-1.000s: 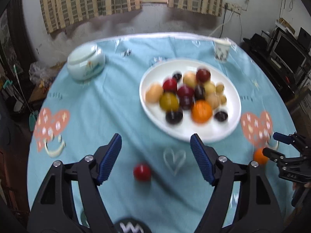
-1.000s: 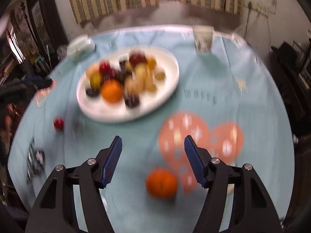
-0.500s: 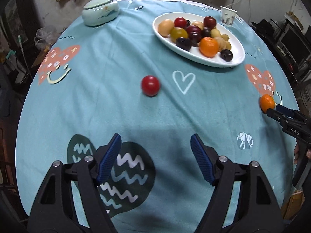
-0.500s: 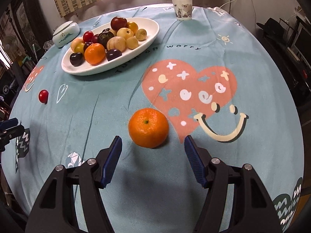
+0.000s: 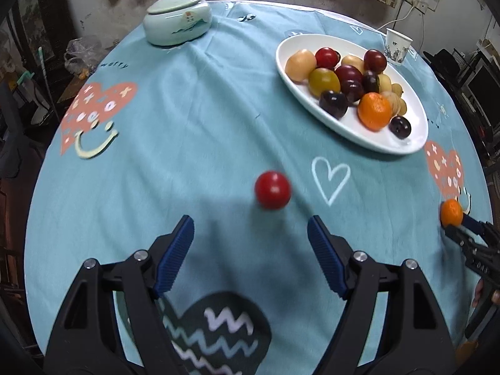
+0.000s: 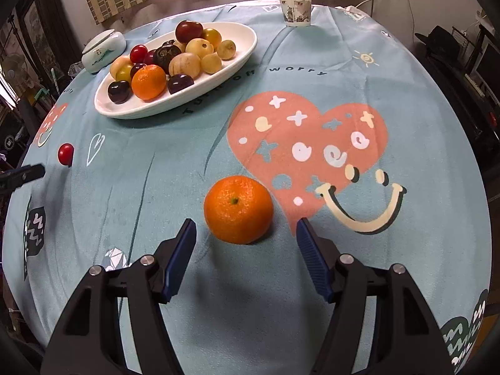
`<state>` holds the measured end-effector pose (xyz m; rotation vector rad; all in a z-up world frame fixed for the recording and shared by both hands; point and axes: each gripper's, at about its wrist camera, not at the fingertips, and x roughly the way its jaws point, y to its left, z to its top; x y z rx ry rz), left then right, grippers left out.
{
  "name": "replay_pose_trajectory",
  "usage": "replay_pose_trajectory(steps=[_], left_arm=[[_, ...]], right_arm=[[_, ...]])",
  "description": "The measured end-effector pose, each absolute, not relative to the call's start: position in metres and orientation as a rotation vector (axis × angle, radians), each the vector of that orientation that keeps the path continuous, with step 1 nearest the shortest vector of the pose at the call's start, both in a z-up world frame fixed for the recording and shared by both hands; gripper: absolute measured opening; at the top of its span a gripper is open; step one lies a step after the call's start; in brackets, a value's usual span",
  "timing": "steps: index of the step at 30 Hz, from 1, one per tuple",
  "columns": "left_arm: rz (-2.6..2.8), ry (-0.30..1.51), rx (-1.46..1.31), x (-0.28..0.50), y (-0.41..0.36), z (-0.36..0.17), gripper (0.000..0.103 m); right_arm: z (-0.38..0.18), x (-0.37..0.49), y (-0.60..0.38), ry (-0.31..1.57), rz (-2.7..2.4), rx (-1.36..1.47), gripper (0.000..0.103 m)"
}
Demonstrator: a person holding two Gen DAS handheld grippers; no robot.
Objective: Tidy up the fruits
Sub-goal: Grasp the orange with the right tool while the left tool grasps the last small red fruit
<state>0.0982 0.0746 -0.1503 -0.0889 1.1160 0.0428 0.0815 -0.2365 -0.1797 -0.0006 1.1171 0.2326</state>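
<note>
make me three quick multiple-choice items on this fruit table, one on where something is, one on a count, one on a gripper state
1. Where is the small red fruit?
A. on the white plate
B. on the tablecloth, ahead of the left gripper
C. inside the paper cup

2. How many oranges lie loose on the cloth, off the plate?
A. none
B. one
C. three

3. How does the right gripper stand?
A. open, empty, the orange ahead of its tips
B. shut on the orange
C. shut on the cup

Answers:
1 B: it sits on bare cloth, just beyond the left gripper, short of the white plate.
2 B: only one loose orange; the other lies on the plate.
3 A: the right gripper has its blue pads apart and touches nothing.
</note>
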Motion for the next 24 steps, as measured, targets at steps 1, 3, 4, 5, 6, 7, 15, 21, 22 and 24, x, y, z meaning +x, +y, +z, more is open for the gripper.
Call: replay_pose_trajectory(steps=[1,3,4,5,6,7,15,21,22,24], left_arm=[[0.043,1.116,-0.084,0.103,0.073,-0.152,0.077],[0.028,1.121,-0.077,0.114,0.07,-0.155,0.077],[0.026,1.121,-0.072,0.118,0.069,-0.157,0.077],[0.024,1.123,-0.067,0.122,0.068,-0.16,0.076],[0.016,1.133,-0.065,0.127,0.066,-0.164,0.076],[0.014,1.138,-0.065,0.131,0.066,-0.167,0.075],[-0.054,1.162,-0.083,0.132,0.064,-0.174,0.03],[-0.11,1.095,-0.061,0.112,0.051,-0.141,0.029],[-0.13,1.088,-0.057,0.108,0.046,-0.138,0.029],[-0.173,1.091,-0.053,0.1,0.032,-0.134,0.029]], right_arm=[[-0.18,0.082,-0.236,1.119,0.234,0.001,0.066],[-0.18,0.083,-0.236,1.121,0.233,0.003,0.066],[-0.181,0.083,-0.237,1.123,0.234,0.005,0.066],[-0.181,0.083,-0.237,1.125,0.232,0.009,0.066],[-0.181,0.083,-0.237,1.126,0.232,0.01,0.066],[-0.182,0.084,-0.237,1.127,0.232,0.012,0.066],[-0.181,0.085,-0.234,1.13,0.24,0.013,0.066],[-0.184,0.086,-0.232,1.14,0.237,0.007,0.066],[-0.184,0.086,-0.232,1.143,0.237,0.007,0.066],[-0.184,0.087,-0.231,1.138,0.234,0.0,0.066]])
